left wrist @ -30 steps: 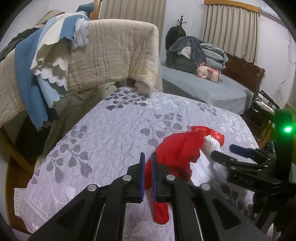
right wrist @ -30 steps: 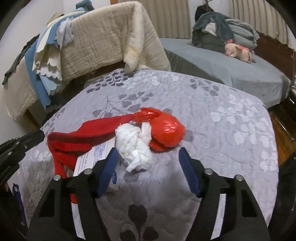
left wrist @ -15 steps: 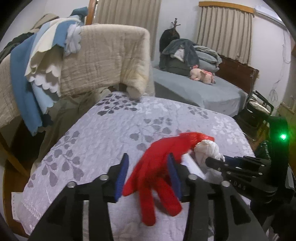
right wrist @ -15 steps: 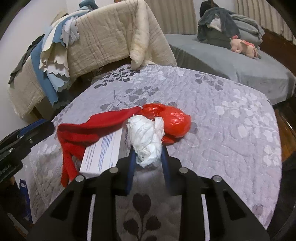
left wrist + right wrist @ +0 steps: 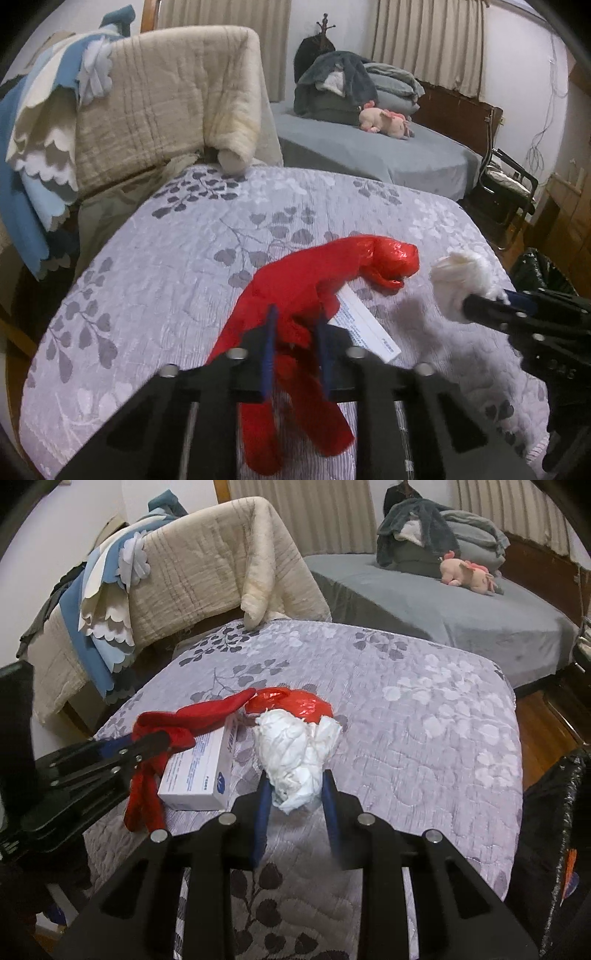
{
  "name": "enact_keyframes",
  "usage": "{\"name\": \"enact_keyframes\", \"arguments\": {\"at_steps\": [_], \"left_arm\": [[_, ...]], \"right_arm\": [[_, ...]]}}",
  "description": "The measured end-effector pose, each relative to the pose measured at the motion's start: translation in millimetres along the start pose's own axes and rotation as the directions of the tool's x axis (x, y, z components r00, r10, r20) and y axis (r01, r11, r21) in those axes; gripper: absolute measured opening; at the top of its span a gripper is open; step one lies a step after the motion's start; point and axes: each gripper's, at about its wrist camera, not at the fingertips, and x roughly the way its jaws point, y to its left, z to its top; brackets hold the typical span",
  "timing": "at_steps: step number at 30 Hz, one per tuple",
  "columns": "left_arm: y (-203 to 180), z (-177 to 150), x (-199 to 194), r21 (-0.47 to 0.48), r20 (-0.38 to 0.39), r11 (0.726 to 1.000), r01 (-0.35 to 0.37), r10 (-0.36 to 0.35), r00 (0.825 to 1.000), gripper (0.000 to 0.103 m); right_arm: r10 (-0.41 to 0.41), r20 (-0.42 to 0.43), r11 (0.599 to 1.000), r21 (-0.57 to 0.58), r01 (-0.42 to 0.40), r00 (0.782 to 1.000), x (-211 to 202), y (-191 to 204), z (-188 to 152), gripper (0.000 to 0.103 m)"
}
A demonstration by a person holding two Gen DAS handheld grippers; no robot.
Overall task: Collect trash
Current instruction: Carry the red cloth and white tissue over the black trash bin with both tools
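A red plastic bag (image 5: 314, 280) lies on the quilted grey bedspread (image 5: 177, 258). My left gripper (image 5: 295, 325) is shut on its near end, which hangs below the fingers; the bag also shows in the right wrist view (image 5: 207, 712). My right gripper (image 5: 295, 790) is shut on a wad of white tissue (image 5: 295, 746) and holds it above the bedspread; the wad shows in the left wrist view (image 5: 461, 277). A white cardboard box (image 5: 199, 771) lies flat between the grippers, partly under the red bag.
A beige quilt and blue-white cloth (image 5: 110, 110) hang over a chair back beyond the bedspread. A grey bed (image 5: 461, 613) with a pink plush toy (image 5: 465, 572) stands at the back right. A black bag (image 5: 546, 830) stands at the right edge.
My left gripper opened, then shut on the red bag's near end. My right gripper shut on the white tissue wad and lifted it off the bedspread, away from the bag.
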Motion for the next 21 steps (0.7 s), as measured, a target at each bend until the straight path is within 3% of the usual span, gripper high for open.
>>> {"name": "enact_keyframes", "arguments": {"at_steps": [12,21], "left_arm": [[-2.3,18.4,-47.8,-0.031,0.09,0.999,-0.016,0.019,0.996,0.009],[-24.3,33.9,-82.3,-0.016,0.168,0.999,0.028,-0.024,0.985,0.009]], "right_arm": [[0.008,0.083,1.0,0.011,-0.009,0.997,-40.2,0.1,14.4,0.026],[-0.009,0.13,0.999,0.034,0.005,0.992,-73.8,-9.9,14.9,0.026]]}}
